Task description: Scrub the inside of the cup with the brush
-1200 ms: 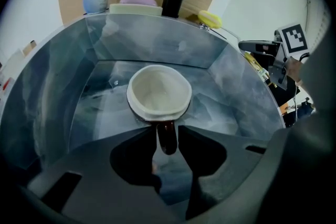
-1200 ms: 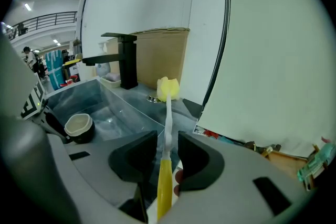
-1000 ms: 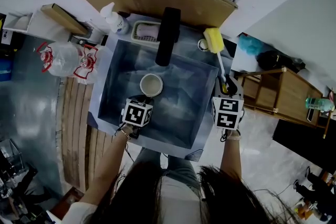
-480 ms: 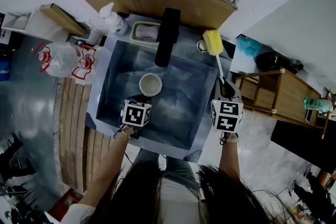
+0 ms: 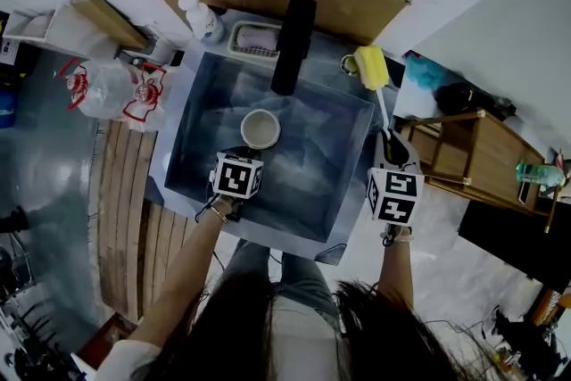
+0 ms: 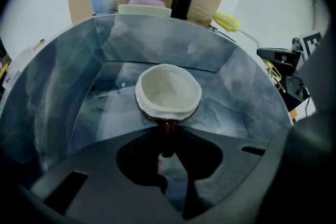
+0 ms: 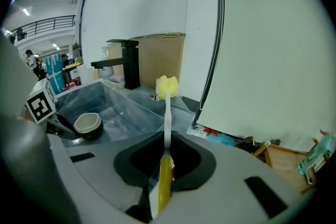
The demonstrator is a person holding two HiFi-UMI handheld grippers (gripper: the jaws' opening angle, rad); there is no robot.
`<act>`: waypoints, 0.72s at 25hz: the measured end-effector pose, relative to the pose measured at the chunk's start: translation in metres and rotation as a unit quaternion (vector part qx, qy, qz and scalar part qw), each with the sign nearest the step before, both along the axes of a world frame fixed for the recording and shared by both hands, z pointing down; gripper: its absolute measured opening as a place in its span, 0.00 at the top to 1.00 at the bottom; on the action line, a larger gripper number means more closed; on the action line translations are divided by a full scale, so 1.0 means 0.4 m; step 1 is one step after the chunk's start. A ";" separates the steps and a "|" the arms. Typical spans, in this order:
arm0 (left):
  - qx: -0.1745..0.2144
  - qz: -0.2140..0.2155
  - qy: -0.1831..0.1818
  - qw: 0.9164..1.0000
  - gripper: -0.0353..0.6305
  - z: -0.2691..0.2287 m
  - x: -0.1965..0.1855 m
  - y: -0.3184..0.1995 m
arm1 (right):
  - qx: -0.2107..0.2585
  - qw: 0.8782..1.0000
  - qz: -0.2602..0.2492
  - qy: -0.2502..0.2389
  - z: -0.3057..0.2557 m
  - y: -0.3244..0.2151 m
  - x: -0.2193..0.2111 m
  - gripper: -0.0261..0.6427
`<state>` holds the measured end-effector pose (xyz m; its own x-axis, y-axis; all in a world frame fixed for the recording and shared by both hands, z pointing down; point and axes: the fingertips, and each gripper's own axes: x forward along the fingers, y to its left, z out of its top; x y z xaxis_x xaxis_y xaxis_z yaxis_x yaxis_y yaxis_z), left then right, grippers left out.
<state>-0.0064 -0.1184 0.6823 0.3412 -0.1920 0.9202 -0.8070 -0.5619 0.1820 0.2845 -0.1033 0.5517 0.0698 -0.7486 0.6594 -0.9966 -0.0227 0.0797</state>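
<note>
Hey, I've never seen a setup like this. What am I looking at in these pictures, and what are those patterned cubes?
No robot here: a person holds a two-jaw gripper in each hand, and the cubes are part of them. One picture looks down from the person's head; the other two ride on the grippers. Below is a sink with a black faucet. The left gripper has just been closing on the handle of the cup; the right gripper, likewise, on the yellow-headed brush.
</note>
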 end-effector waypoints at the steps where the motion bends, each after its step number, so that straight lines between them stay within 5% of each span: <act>1: 0.002 0.002 0.000 1.000 0.84 -0.003 0.002 -0.003 | 0.001 1.000 -0.002 0.000 -0.005 0.004 -0.002 0.88; 18: 0.008 0.002 0.004 1.000 0.84 -0.006 0.005 -0.007 | -0.012 0.997 -0.076 -0.002 -0.035 0.062 -0.130 0.88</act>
